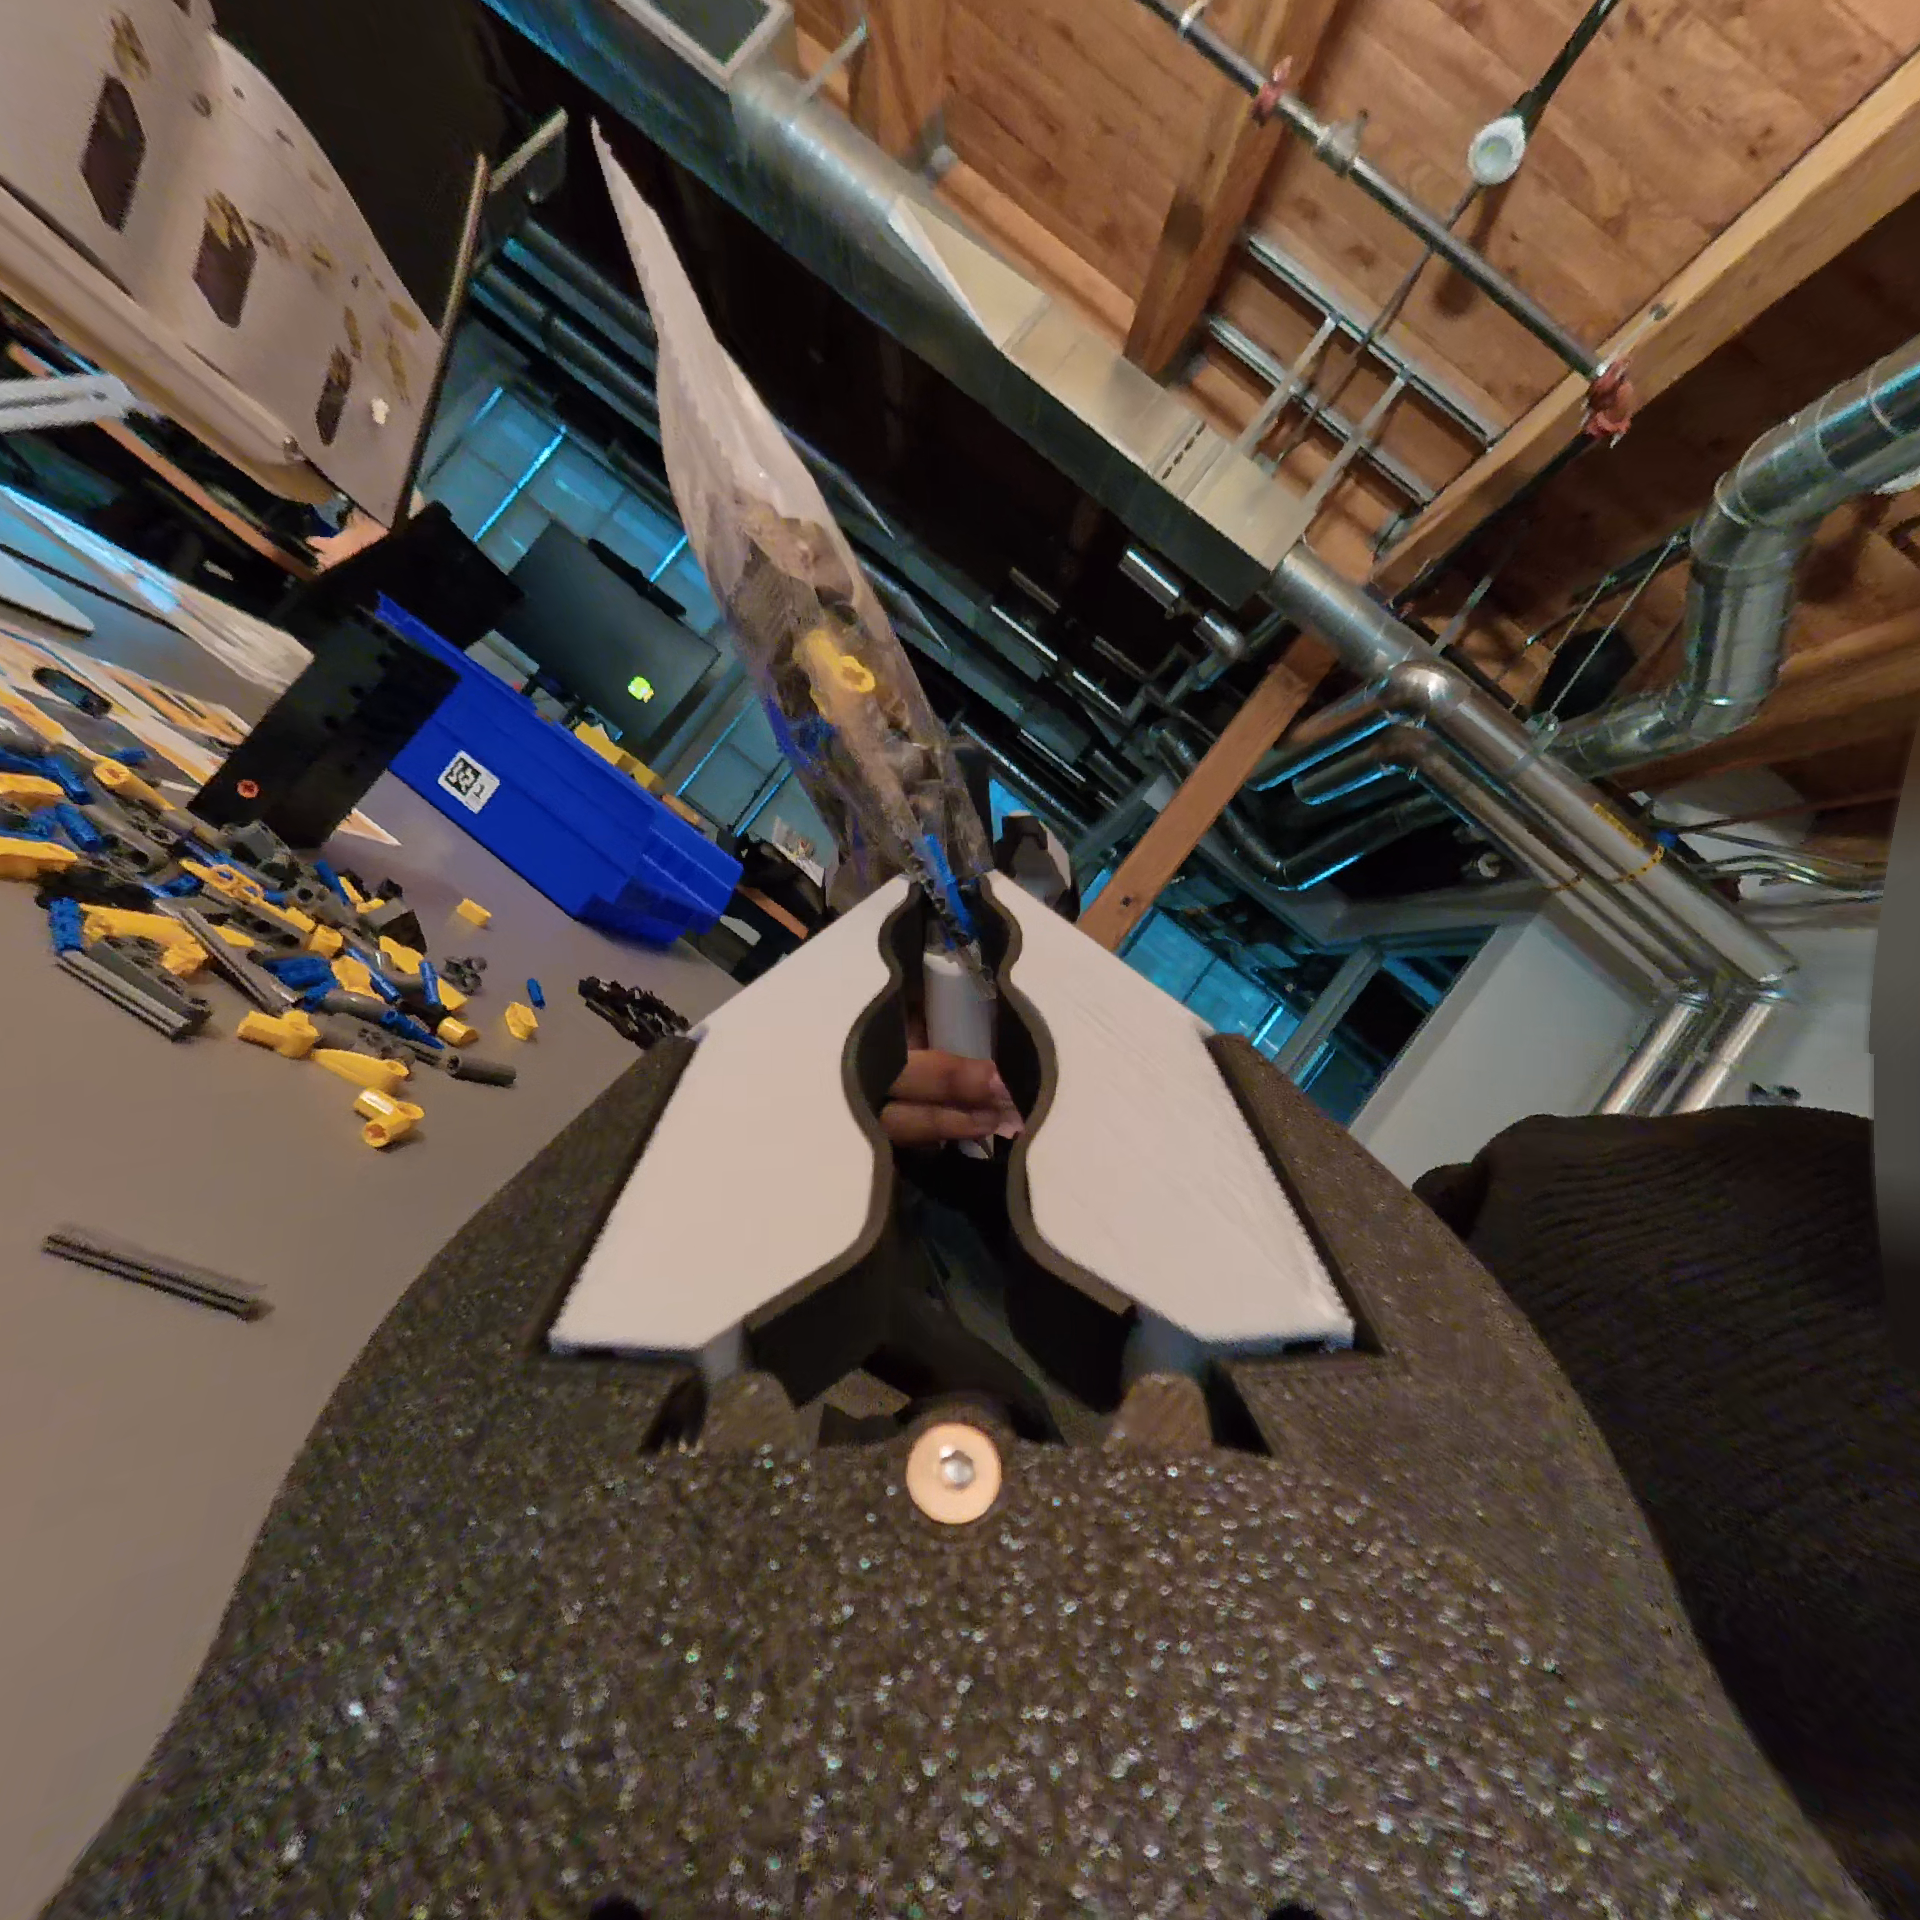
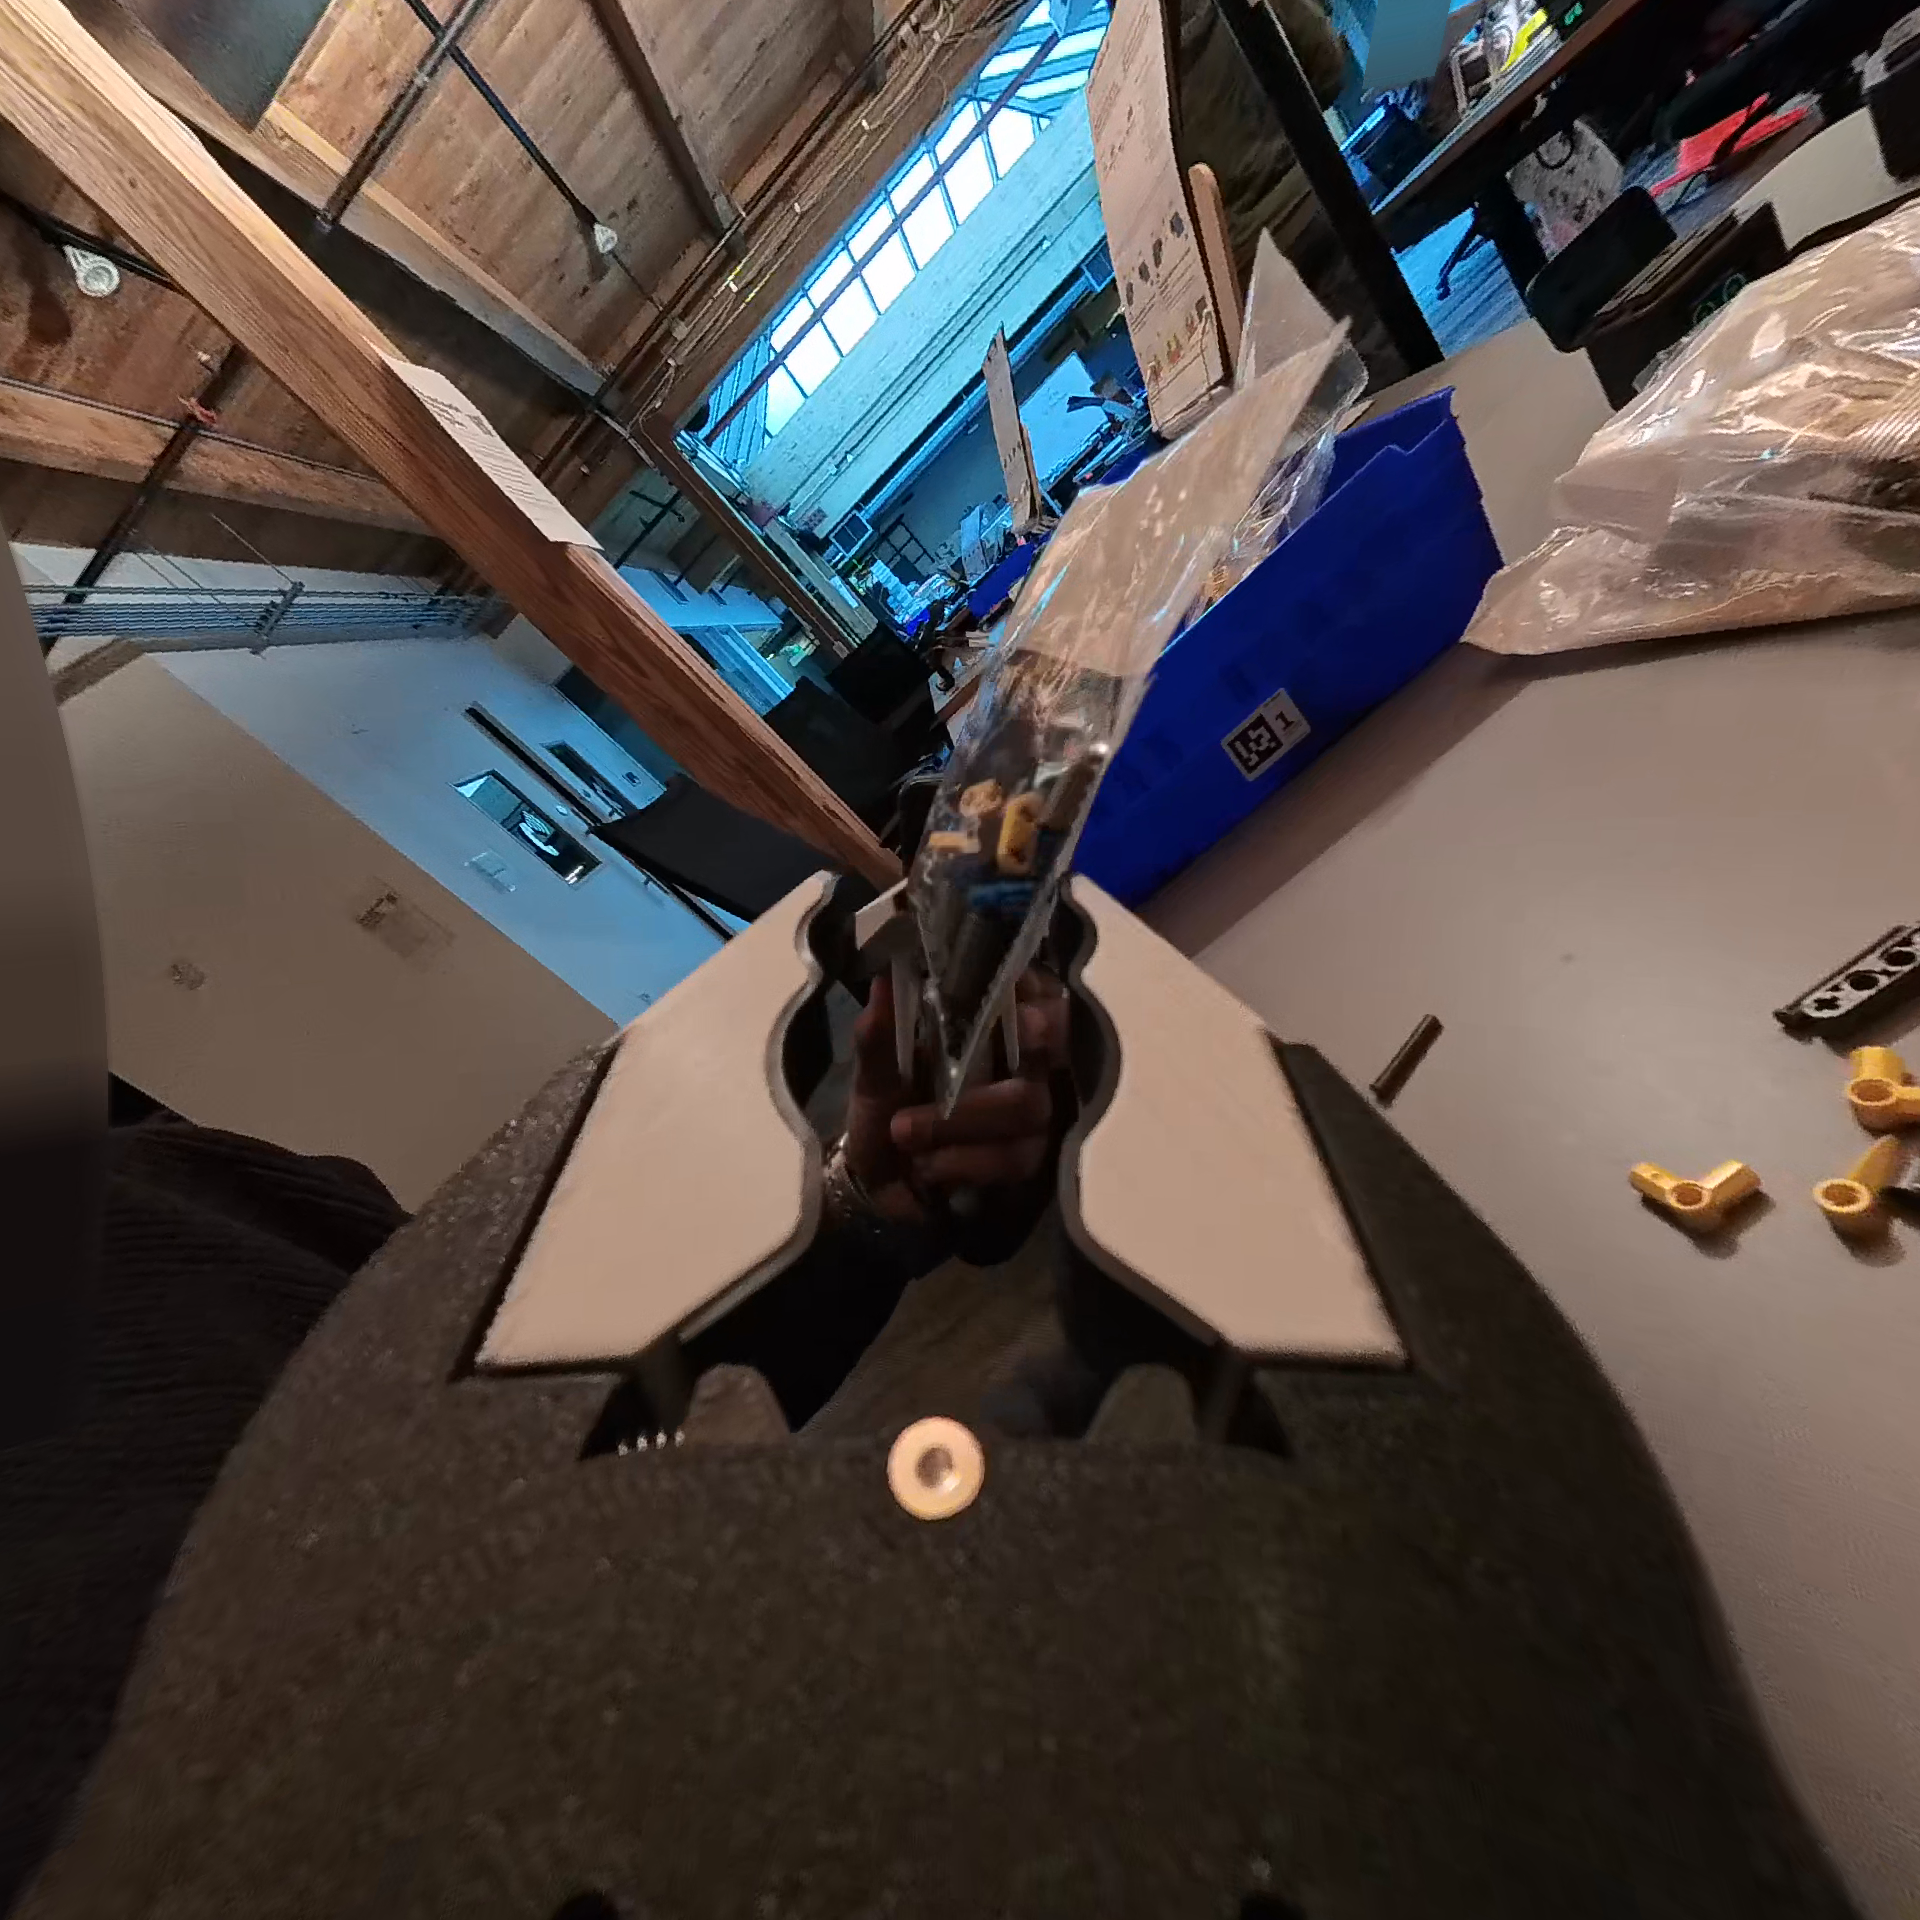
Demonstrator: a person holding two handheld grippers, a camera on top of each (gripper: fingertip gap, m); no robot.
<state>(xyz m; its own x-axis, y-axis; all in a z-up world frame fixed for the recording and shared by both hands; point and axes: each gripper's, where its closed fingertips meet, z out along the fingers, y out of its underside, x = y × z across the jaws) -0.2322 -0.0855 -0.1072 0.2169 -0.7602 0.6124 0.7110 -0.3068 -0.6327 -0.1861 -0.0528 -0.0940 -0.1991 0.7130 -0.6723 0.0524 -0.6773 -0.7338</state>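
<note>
plastic, clear and crinkled, is what both tools are clamped on: the left gripper [image 1: 948,914] has its fingertips pinched on one bottom edge of a transparent bag [image 1: 800,582] of small building parts, and the right gripper [image 2: 971,914] is clenched on the same bag [image 2: 1049,748] from the opposite side, so the bag stands up between them, lifted above the grey table [image 1: 208,1455]

behind the bag, through the gap of each pair of fingers, a person's hand [image 2: 956,1132] shows around the other tool's handle

the bag looks loaded with yellow, blue and dark pieces settled low, near the pinch points; judging by that, the thin film could tear or slip out of either grip if the two tools pull apart unevenly, and the contents would then spill

left of the bag, on the table, lies a scatter of loose pieces [image 1: 239,935], yellow, blue and grey; more falling here would mix with them and some could roll off the edge

beyond the bag sits a blue bin [image 2: 1299,665] with a square printed marker on its side, next to a black block [image 1: 332,717]; right of the bag a larger crumpled plastic bag [image 2: 1714,488] rests on the table, with a few yellow connectors [image 2: 1694,1195] nearer

farther behind the bag an upright printed board [image 2: 1153,208] stands; a swing of the bag could knock it
</note>
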